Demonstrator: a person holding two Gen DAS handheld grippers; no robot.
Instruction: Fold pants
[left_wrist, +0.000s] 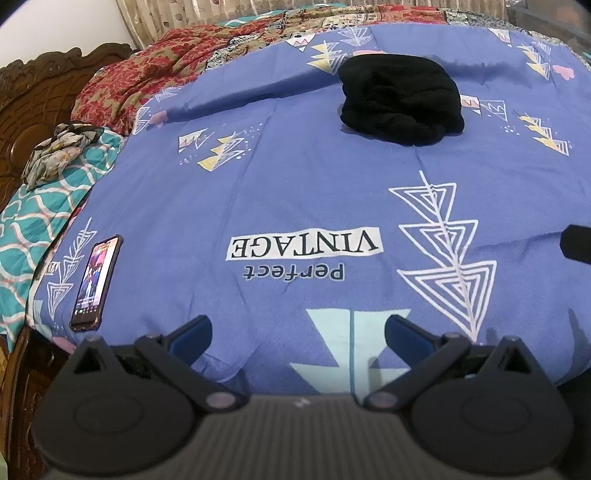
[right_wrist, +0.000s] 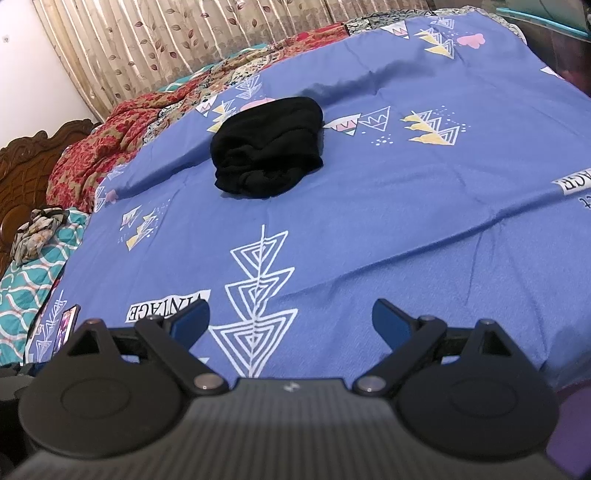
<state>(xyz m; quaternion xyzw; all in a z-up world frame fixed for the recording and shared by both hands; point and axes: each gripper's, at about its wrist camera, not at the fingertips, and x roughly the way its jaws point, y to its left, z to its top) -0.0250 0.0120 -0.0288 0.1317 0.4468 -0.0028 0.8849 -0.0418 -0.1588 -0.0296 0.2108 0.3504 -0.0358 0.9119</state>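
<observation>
The black pants (left_wrist: 400, 98) lie as a compact bundle on the blue patterned bedsheet (left_wrist: 295, 192), toward the far middle of the bed; they also show in the right wrist view (right_wrist: 266, 147). My left gripper (left_wrist: 298, 332) is open and empty, low over the near edge of the bed, well short of the pants. My right gripper (right_wrist: 291, 318) is open and empty too, over the near edge, with the pants far ahead and slightly left.
A phone (left_wrist: 96, 282) with a lit screen lies on the sheet at the near left. A red floral quilt (left_wrist: 147, 74) is bunched at the far left. A teal patterned cloth (left_wrist: 44, 206) and a carved wooden headboard (left_wrist: 29, 103) are at the left. Curtains (right_wrist: 166, 40) hang behind.
</observation>
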